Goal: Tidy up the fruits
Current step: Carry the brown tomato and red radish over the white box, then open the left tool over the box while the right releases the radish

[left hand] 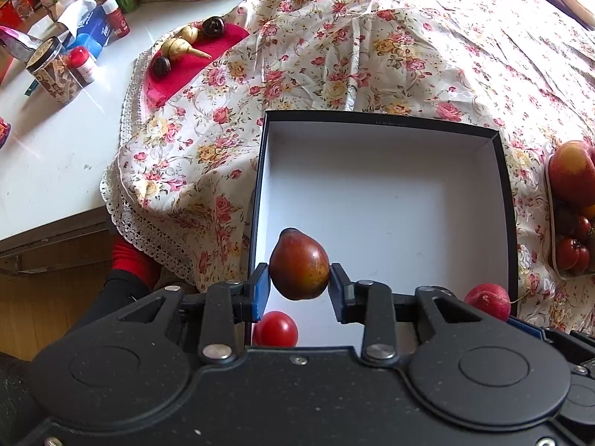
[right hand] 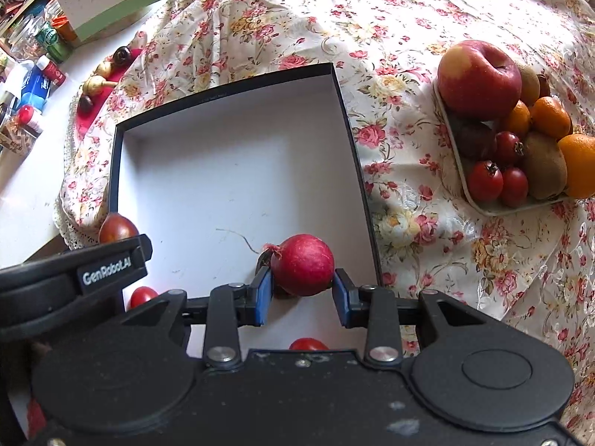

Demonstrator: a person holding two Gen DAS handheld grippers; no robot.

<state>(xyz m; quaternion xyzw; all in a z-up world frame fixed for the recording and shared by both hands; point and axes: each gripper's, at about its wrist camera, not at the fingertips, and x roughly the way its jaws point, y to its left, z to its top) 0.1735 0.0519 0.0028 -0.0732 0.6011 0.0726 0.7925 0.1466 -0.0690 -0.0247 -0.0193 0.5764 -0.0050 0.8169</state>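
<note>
My left gripper (left hand: 299, 282) is shut on a brown-red pear-shaped fruit (left hand: 299, 265) and holds it over the near left part of a dark box with a white inside (left hand: 372, 193). My right gripper (right hand: 302, 290) is shut on a red radish (right hand: 302, 269) with a thin root, over the box's near right part (right hand: 230, 171). A red tomato (left hand: 277, 329) lies in the box under the left gripper. It also shows in the right wrist view (right hand: 143, 296), with a second tomato (right hand: 308, 344). The left gripper and its fruit (right hand: 117, 228) show at the left.
A white tray (right hand: 494, 210) right of the box holds an apple (right hand: 478, 80), oranges, kiwis and tomatoes. A red cloth (left hand: 193, 63) at the far left bears several small dark and pale items. Jars, cans and boxes (left hand: 74, 37) crowd the white counter beyond the floral tablecloth (left hand: 409, 55).
</note>
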